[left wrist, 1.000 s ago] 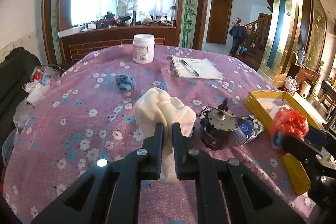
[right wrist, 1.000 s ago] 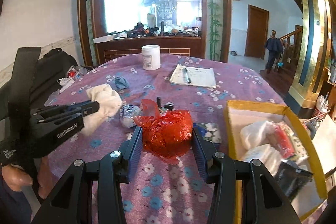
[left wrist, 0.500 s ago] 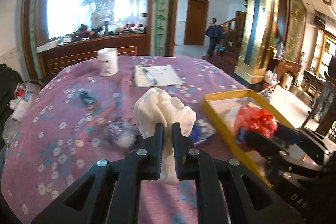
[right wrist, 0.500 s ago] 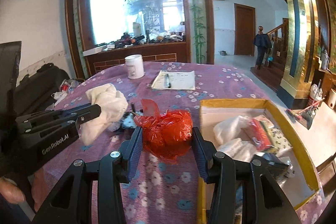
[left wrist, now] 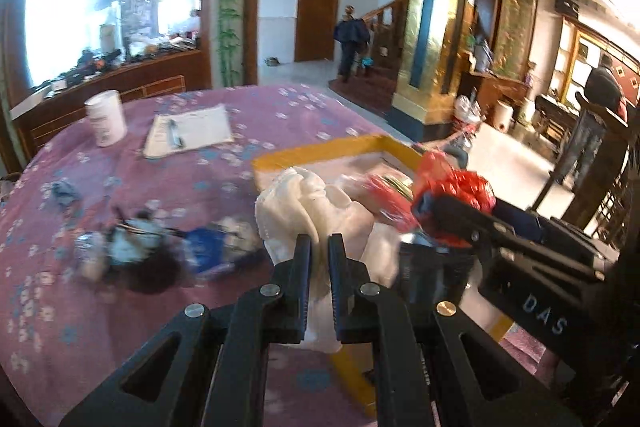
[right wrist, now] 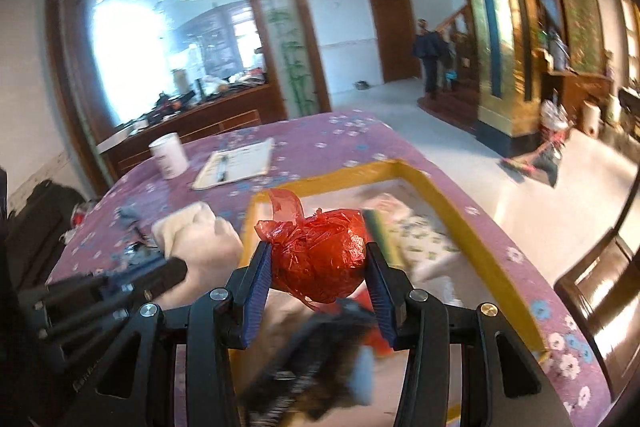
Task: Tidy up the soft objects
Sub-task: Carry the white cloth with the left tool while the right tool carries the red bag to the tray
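Left claw (left wrist: 319, 247) is pinched nearly closed on a cream-white bundle of soft cloth (left wrist: 308, 211), carried above the near rim of the shallow yellow-edged cardboard tray (left wrist: 312, 149). Right claw (right wrist: 316, 259) stands at middling width, its blue-ribbed pads pressed on both sides of a crumpled red plastic bag ball (right wrist: 320, 259), held over the tray's interior. Left wrist view alone shows the clutter on the purple flower-print desk (left wrist: 120, 307): a blue wrapper-like item (left wrist: 212, 247) and a dark round object (left wrist: 132, 255) beside it, both smeared by blur and not identifiable, plus a small blue-grey scrap (left wrist: 64, 191) farther left. Right wrist view alone shows the tray's far rim (right wrist: 440, 195) and inside it a pale patterned piece (right wrist: 424, 233) and a green-edged item (right wrist: 378, 235), also blurred. Both views show the white cylindrical tub (left wrist: 106, 123) and the paper pad with a pen (left wrist: 188, 135) at the far side of the desk. A dark blurred object (right wrist: 312, 359) below the bag is unreadable. The cloth's lower end is hidden behind the left claw; the tray's near right corner is covered by the right claw's body in the left view.
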A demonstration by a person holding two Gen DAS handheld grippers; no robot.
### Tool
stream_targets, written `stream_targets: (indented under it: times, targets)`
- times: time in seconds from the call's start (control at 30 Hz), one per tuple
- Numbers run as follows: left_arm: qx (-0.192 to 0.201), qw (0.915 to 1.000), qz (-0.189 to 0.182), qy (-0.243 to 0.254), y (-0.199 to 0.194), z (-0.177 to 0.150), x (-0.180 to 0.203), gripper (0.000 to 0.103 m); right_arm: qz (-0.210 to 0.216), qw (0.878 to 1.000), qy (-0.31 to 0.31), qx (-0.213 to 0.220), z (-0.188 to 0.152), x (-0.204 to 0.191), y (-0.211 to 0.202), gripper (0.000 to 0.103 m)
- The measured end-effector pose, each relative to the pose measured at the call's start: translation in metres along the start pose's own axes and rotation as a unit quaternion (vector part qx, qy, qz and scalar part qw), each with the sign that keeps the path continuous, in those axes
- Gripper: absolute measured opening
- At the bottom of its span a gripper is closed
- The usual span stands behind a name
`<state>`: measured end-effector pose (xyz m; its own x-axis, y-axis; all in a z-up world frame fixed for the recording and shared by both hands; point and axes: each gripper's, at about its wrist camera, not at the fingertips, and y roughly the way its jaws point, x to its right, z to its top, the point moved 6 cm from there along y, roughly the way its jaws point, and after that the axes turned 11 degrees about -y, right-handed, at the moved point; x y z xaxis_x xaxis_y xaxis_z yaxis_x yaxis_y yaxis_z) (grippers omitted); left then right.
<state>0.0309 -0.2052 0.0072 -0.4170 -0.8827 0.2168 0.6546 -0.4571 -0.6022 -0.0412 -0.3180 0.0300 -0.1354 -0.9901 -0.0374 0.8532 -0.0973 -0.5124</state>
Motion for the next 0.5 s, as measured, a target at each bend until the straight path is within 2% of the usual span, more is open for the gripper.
stream_targets:
  times: [0.27, 0.5]
  targets:
    - [-0.035, 0.9991, -0.006, 0.023, 0.034, -0.017, 0.033, 0.009, -0.024, 0.999, 0.027, -0.025, -0.010, 0.037, 0.013, 0.049]
    - [-0.039, 0.9988, -0.003, 0.029, 0.044, -0.023, 0.039, 0.008, -0.028, 0.998, 0.025, -0.048, -0.017, 0.040, 0.029, 0.049]
